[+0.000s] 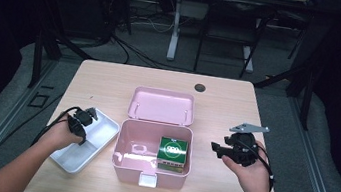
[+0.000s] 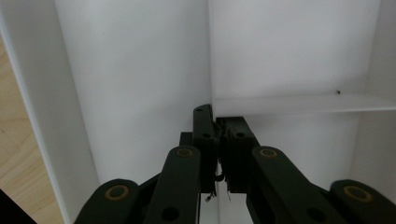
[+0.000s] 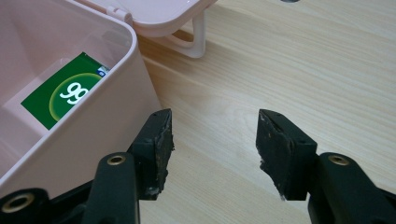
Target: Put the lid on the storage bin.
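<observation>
The left gripper (image 2: 216,140) has its black jaws pressed together on the thin white partition wall (image 2: 299,104) of the white plastic tray (image 1: 102,139), down inside it; the pads meet over the wall's end. That wall runs away from the fingers to the right in the left gripper view, so its long axis lies across the grip. The right gripper (image 3: 212,140) hangs with jaws apart and empty over bare wood. The pink plastic storage box (image 3: 107,112) sits just left of its fingers, lid (image 1: 162,106) open, a green carton (image 1: 173,150) inside. For lifting the tray, the left hand is plainly the nearer one.
</observation>
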{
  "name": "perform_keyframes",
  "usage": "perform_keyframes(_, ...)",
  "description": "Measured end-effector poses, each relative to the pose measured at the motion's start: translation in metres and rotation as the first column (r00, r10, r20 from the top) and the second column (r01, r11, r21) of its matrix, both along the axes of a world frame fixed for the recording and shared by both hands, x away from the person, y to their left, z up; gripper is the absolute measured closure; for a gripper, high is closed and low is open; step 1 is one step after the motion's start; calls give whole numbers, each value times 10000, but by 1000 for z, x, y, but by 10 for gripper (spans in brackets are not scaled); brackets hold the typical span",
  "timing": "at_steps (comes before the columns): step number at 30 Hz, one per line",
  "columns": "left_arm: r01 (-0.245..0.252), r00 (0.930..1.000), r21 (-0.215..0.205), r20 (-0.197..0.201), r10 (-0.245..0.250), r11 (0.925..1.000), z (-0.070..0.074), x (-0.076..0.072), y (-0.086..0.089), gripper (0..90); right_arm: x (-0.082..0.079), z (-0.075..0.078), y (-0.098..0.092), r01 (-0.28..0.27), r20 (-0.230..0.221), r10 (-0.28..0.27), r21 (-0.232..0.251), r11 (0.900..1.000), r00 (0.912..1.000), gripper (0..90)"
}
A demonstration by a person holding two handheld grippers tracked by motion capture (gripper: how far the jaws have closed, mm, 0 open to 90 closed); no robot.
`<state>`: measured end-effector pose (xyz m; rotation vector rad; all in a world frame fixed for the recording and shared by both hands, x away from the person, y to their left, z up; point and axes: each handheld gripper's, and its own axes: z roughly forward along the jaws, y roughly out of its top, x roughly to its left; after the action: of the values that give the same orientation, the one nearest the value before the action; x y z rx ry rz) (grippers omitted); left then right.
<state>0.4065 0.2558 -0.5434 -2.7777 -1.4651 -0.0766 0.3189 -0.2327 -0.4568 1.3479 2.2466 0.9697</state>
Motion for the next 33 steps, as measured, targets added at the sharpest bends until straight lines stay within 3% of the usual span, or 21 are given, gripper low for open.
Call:
perform_keyframes(11,-210,9996,-213,-174,206,9996,2,2,5,889,0,0,-2,20,33,-20,98,10000,10000,459)
perform_keyframes(16,-315,9994,-306,-138,311,9990,9,1,11,890,0,0,-1,-25,7,25,96,10000,10000,459)
perform_keyframes(24,-157,9996,-616,214,170,9980,35,-4,17,890,0,0,-1,50,64,-51,83,10000,10000,459)
perform_keyframes(33,219,9985,-669,515,-184,9975,71,-9,17,890,0,0,-1,24,-35,-23,37,10000,10000,459)
